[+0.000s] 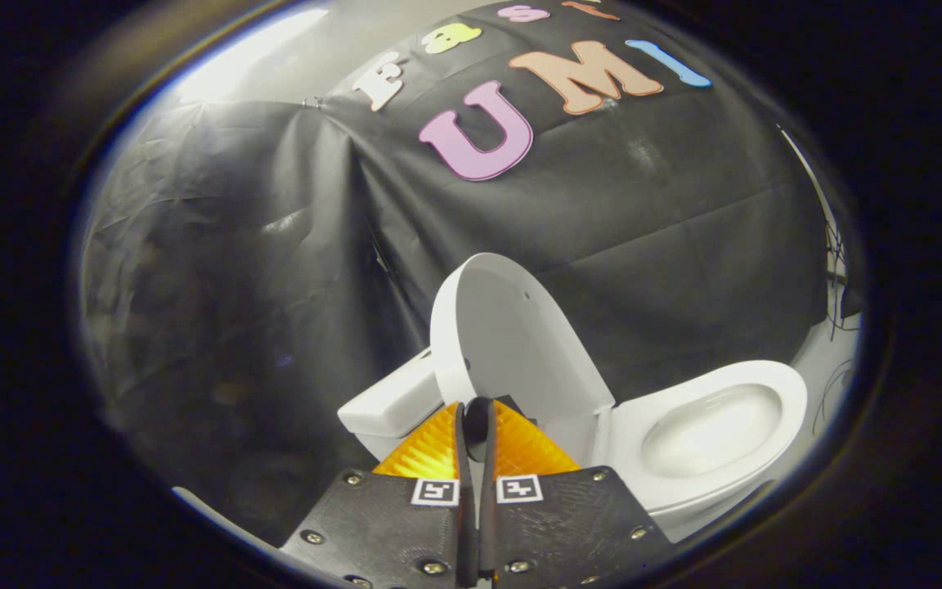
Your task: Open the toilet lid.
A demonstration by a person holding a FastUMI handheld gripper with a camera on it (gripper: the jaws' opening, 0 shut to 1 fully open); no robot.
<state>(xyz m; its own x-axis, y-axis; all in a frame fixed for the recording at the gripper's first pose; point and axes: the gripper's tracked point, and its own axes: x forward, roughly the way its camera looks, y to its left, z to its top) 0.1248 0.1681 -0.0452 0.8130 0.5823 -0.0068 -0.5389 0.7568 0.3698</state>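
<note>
The toilet lid (512,343) stands raised, leaning back toward the tank (393,401) and leaving the bowl (712,429) at right exposed. The tongs (477,425) are pressed together, empty, just before the lid's lower edge, probably done.

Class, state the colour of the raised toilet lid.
White, seen best in the gripper view: the toilet lid stands upright.

Cam rides gripper, looks along fingers (438,446) at toilet (684,425), close, toward wall.
</note>
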